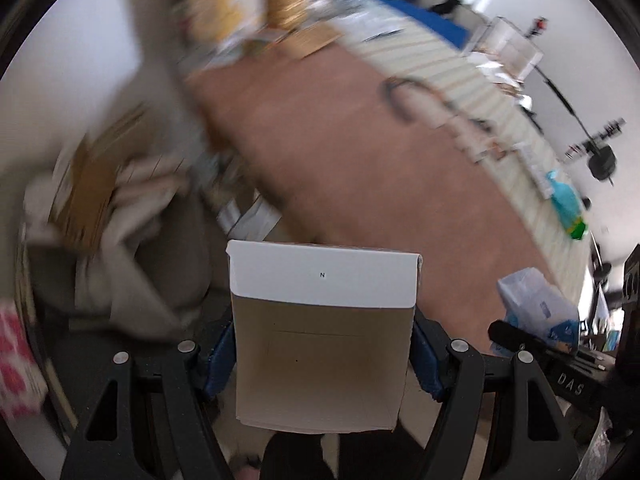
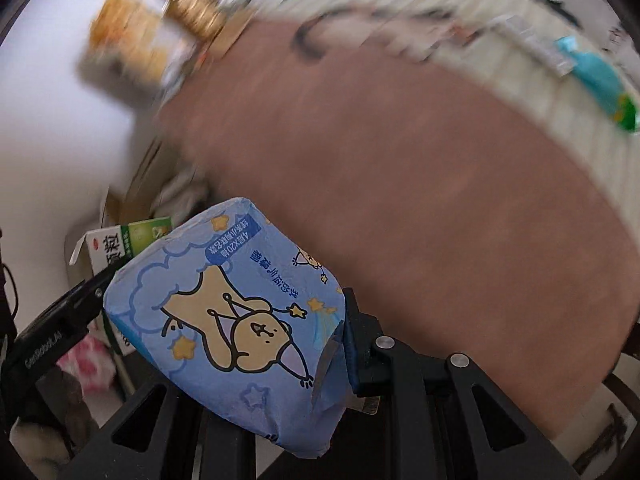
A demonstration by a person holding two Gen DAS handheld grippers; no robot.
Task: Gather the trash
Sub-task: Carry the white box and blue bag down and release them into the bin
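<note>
A brown table [image 1: 360,152] fills both blurred views. The left gripper [image 1: 322,356] pinches an open white carton [image 1: 322,320], which juts toward 12 o'clock. The right gripper [image 2: 248,340] pinches a blue tissue pack [image 2: 240,312], which leans toward 11 o'clock.

White-flapped brown cardboard box [image 1: 322,340] between blue-padded black left gripper [image 1: 322,360], pale blue packet [image 2: 240,320] printed with tan cartoon bear and yellow stars, reddish-brown tabletop [image 1: 360,168], cream ribbed runner [image 1: 452,76], turquoise and green wrapper [image 1: 568,208]
</note>
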